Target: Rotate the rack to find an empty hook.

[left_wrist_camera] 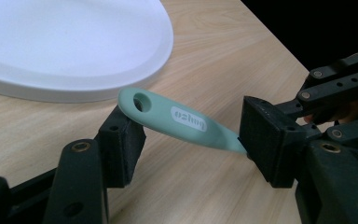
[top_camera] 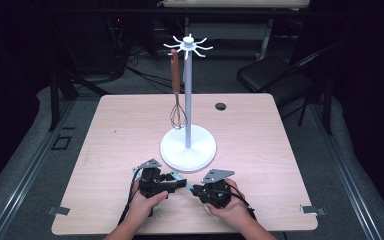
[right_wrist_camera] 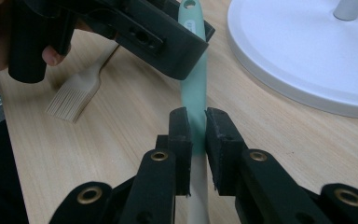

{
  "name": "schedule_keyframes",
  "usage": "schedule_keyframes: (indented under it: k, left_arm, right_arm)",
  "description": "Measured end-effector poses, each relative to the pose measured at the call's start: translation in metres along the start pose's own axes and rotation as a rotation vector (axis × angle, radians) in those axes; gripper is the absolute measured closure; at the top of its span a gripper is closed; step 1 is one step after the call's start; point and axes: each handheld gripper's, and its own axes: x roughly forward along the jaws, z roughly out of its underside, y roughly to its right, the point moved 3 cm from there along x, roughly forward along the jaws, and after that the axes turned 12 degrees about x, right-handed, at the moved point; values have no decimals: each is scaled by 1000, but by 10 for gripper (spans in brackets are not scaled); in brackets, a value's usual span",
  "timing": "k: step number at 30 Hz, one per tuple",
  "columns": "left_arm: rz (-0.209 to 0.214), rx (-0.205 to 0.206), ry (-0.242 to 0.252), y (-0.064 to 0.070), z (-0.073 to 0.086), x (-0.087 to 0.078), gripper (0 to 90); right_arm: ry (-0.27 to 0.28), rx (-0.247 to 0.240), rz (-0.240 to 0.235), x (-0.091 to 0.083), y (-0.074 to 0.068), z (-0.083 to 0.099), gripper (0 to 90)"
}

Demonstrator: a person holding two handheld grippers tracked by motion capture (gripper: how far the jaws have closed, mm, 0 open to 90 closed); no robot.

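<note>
**Mint-handled brush held between two tongs in front of the rack base**

Largest first: the worktop [top_camera: 260, 130] carries a white hanging rack [top_camera: 188, 146] with a round base, a post and hooks at the top; a wooden-handled whisk [top_camera: 176, 95] hangs from one hook. Just in front of the base I hold the task's thing, a mint-handled brush [left_wrist_camera: 182, 122], clear of the surface.

Handling, in my judgement: the brush is light, with a stiff, smooth plastic handle that could slip under a loose pinch. The handle is flat enough to seat between pads. The hanging hole [left_wrist_camera: 141, 101] at the tip must stay uncovered, so the hold belongs lower on the handle.

Orientation: in the high view its long axis runs roughly left to right between my hands, holed end toward the left tongs [top_camera: 172, 181].

State of the tongs: the right tongs [right_wrist_camera: 197, 135] are pressed onto the handle where mint meets the paler stem. The left tongs are spread, one pad [left_wrist_camera: 121, 140] under the holed end; I cannot tell whether it touches.

A pale bristle head [right_wrist_camera: 72, 99] also lies on the worktop.
</note>
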Motion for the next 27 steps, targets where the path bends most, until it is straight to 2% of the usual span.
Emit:
schedule_keyframes:
  k: [5, 19, 22, 27]
  left_arm:
    - [20, -18, 8, 1, 0, 4, 410]
    - [18, -17, 11, 0, 1, 6, 405]
    - [14, -15, 5, 0, 1, 6, 409]
    - [-3, -11, -6, -2, 2, 6, 433]
  right_arm:
    - [13, 2, -10, -1, -1, -1, 806]
    - [5, -5, -29, 1, -4, 1, 807]
    - [6, -8, -22, 2, -4, 1, 806]
    - [-1, 4, -35, 2, -2, 1, 737]
